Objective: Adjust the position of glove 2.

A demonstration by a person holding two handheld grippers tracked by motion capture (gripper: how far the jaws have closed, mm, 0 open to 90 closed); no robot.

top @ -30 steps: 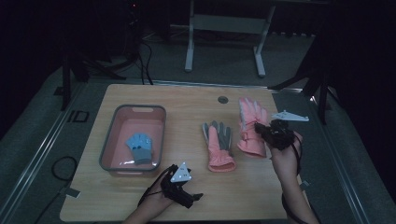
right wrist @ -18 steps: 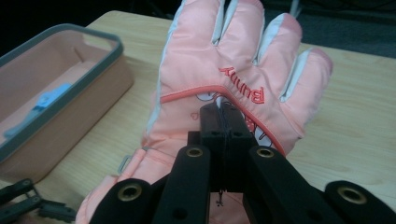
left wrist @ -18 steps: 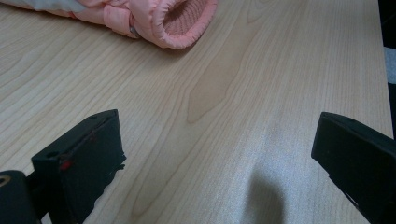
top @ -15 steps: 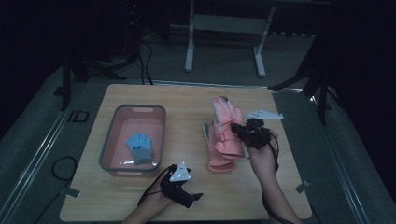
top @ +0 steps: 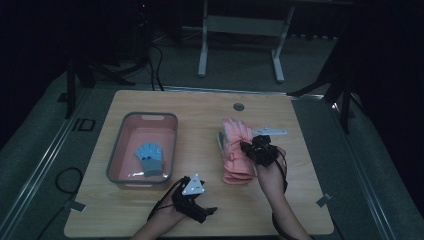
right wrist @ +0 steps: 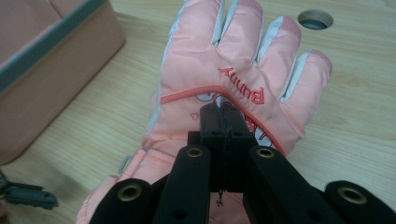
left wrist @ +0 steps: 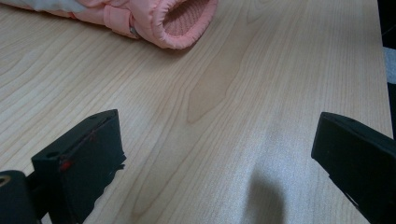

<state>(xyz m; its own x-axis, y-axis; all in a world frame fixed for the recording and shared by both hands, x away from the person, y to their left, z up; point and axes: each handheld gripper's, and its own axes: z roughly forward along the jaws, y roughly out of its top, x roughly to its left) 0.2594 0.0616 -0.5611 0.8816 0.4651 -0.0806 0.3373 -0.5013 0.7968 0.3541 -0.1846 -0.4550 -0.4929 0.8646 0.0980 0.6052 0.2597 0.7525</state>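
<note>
A pink winter glove [top: 235,131] hangs palm down from my right gripper [top: 250,148], which is shut on its fabric near the embroidered lettering [right wrist: 243,88]. In the right gripper view the glove [right wrist: 224,46] spreads beyond the pinching jaws of my right gripper [right wrist: 223,109]. It lies over a second pink glove [top: 236,172], whose cuff [left wrist: 173,18] faces my left gripper. My left gripper [top: 207,214] rests near the table's front edge, jaws wide open over bare wood [left wrist: 215,135]. A blue glove [top: 149,157] lies in the pink tray [top: 142,116].
The tray's wall [right wrist: 56,42] stands left of the gloves. A round cable hole [top: 239,106] sits at the table's back middle. A desk frame stands on the floor behind the table.
My right gripper has carried the pink glove leftward from the table's right part until it sits over the other pink glove. The left gripper has not moved.
</note>
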